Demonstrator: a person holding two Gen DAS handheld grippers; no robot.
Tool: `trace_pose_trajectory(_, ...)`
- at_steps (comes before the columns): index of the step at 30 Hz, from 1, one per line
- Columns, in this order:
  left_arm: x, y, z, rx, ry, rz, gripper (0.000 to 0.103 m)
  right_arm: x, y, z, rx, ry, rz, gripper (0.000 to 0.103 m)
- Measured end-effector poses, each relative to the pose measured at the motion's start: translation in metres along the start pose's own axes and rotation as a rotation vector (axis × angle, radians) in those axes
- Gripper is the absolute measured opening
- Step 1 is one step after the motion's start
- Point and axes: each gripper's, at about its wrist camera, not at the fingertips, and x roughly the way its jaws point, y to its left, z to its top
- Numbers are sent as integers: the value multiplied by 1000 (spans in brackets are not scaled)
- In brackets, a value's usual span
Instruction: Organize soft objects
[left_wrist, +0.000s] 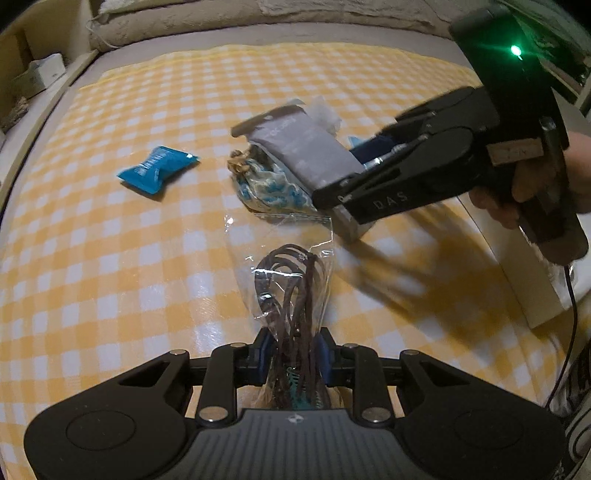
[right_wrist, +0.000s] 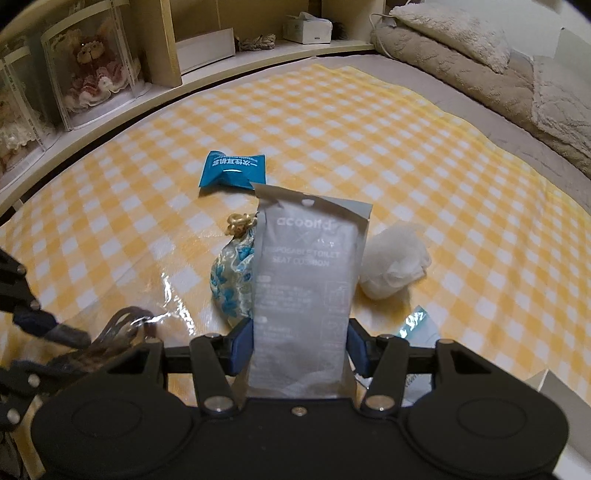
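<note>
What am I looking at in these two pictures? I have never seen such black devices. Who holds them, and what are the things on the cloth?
There is no robot: a person's hand grips a black handheld tool, one in each hand. Each tool carries a camera looking along its tongs, so each picture is taken from one tool.

In the left view, the left tongs are shut on a clear bag of brown cord. In the right view, the right tongs are shut on a grey flat packet.

On the yellow checked cloth lie a blue packet, a blue-patterned fabric pouch and a white mesh sponge.
</note>
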Motion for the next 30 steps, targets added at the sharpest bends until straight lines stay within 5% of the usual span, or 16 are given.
trace_pose_trajectory(19, -46, 13, 34, -196, -238, 74, 27, -73, -17, -9, 134, -114, 20, 54)
trace_pose_trajectory(30, -71, -26, 62, -192, -349, -2, 27, -155, -37, -12, 173, -187, -49, 54)
